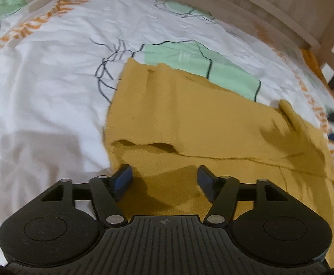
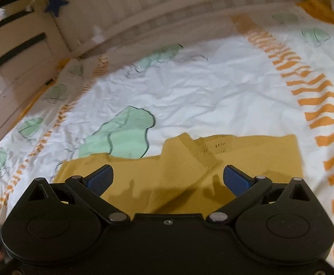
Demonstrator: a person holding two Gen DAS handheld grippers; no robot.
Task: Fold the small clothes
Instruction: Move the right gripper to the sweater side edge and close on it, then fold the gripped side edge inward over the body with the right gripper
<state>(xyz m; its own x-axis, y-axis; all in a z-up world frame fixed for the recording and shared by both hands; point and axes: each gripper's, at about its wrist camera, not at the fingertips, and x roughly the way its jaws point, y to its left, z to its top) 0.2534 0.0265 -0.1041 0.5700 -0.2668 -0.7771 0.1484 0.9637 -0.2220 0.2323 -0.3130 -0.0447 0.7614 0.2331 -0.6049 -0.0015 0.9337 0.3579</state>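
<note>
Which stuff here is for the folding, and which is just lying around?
For the folding:
mustard-yellow knitted garment
left gripper
right gripper

Just lying around:
white bed sheet with green and orange patterns
dark blue star
pale wooden bed rail

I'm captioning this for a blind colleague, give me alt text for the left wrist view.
A mustard-yellow garment, partly folded, lies on a white bedsheet printed with green and orange. The left gripper hangs over its near edge, jaws open and empty.
</note>
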